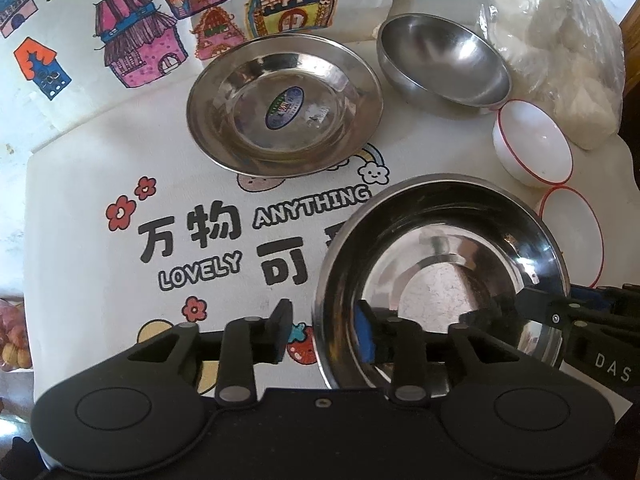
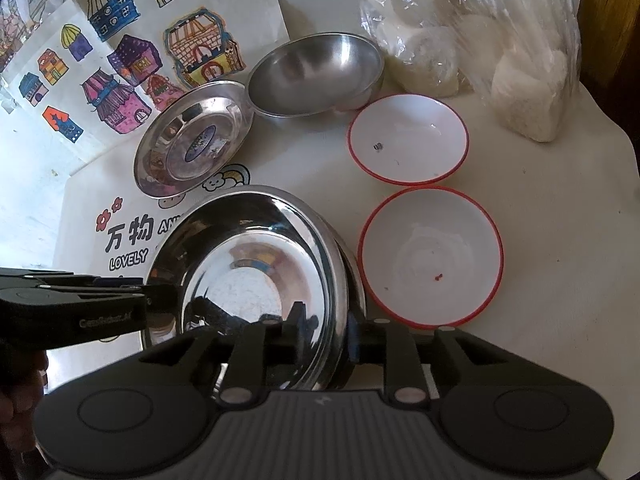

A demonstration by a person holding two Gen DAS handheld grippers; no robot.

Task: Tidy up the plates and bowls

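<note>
A shiny steel plate [image 1: 440, 248] [image 2: 256, 248] lies nearest to me on the printed white cloth, and a second steel rim shows under its right edge. My left gripper [image 1: 324, 334] straddles the plate's left rim. One finger is outside, the blue pad is inside, and there is a gap on both sides. My right gripper [image 2: 324, 332] straddles the right rim the same way, its pads clear of the metal. Further back lie a stickered steel plate [image 1: 284, 108] [image 2: 192, 144] and a steel bowl [image 1: 440, 60] [image 2: 316, 76]. Two red-rimmed white bowls [image 2: 408, 140] [image 2: 432, 256] stand to the right.
A clear plastic bag of white lumps [image 1: 560, 48] [image 2: 480, 32] lies at the back right beside the steel bowl. Sheets with coloured house drawings [image 1: 132, 52] cover the back left. The table's rounded edge [image 2: 628, 168] runs close to the right of the white bowls.
</note>
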